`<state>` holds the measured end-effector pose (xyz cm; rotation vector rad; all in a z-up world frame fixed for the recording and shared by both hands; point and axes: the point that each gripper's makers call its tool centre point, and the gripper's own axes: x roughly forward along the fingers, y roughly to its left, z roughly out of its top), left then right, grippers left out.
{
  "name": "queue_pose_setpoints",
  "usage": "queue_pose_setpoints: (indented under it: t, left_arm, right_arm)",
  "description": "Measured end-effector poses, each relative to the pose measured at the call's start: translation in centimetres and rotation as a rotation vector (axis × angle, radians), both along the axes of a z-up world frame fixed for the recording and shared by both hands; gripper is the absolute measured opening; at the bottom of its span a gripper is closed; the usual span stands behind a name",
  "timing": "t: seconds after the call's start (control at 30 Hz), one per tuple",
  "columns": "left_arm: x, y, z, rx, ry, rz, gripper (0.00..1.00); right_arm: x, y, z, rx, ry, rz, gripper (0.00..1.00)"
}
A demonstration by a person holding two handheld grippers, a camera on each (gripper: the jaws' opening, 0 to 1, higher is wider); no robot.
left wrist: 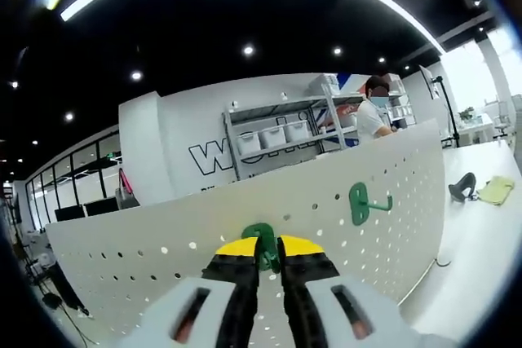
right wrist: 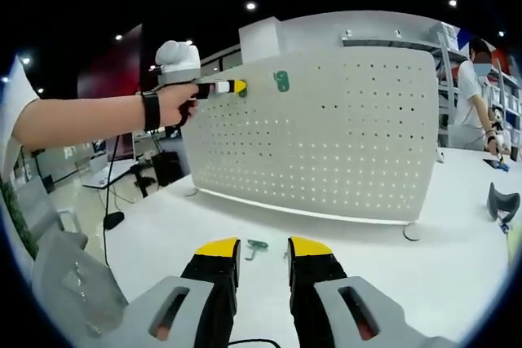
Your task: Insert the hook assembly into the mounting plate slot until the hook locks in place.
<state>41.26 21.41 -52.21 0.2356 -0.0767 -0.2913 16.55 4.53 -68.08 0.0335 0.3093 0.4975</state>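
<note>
Gripping a green plastic hook assembly (left wrist: 262, 244) between my yellow-tipped black jaws, my left gripper (left wrist: 267, 252) sits at lower centre of the left gripper view, the hook pressed against the white perforated mounting plate (left wrist: 163, 242). A second green hook (left wrist: 362, 203) is already mounted on the plate, right of centre. In the right gripper view, my left gripper (right wrist: 236, 85) appears at upper left, held by my hand (right wrist: 178, 102), its tip against the plate (right wrist: 342, 136) beside the mounted hook (right wrist: 281, 81). My right gripper (right wrist: 263, 248) at bottom centre holds nothing, jaws parted. Beyond it, another small green hook (right wrist: 256, 245) lies on the white table (right wrist: 163, 242), near the plate's base.
</note>
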Motion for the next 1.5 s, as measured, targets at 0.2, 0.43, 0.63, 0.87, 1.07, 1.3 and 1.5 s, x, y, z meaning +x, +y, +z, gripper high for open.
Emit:
queue_pose_setpoints:
  t: [0.2,0.43,0.63,0.87,1.07,1.3,1.5]
  left_arm:
    - [-0.1,0.1,-0.2,0.002,0.017,-0.007,0.12]
    - [-1.0,-0.1,0.1,0.031,0.019,-0.029,0.14]
    - [-2.0,0.2,0.4,0.016,0.025,-0.041,0.16]
    - [-3.8,0.4,-0.9,0.025,0.058,-0.043,0.16]
    - [-5.2,0.3,-3.5,0.026,0.122,-0.046,0.18]
    - [-7.0,-1.8,-5.6,-0.007,0.165,-0.116,0.21]
    - [-8.4,-3.0,-7.9,0.004,0.22,-0.148,0.23]
  right_arm:
    - [-0.2,-0.1,0.0,0.002,0.0,-0.004,0.23]
    - [-0.2,0.2,-0.1,-0.003,0.003,0.006,0.23]
    - [-0.3,0.5,-0.1,-0.019,0.002,0.031,0.23]
    - [-0.3,0.3,0.1,-0.004,-0.003,0.032,0.23]
    - [-0.5,0.3,-0.1,-0.009,-0.006,0.045,0.23]
    - [-0.6,-1.0,-0.5,0.011,-0.008,0.019,0.25]
    - [-0.9,-1.3,-0.7,0.022,-0.006,0.011,0.25]
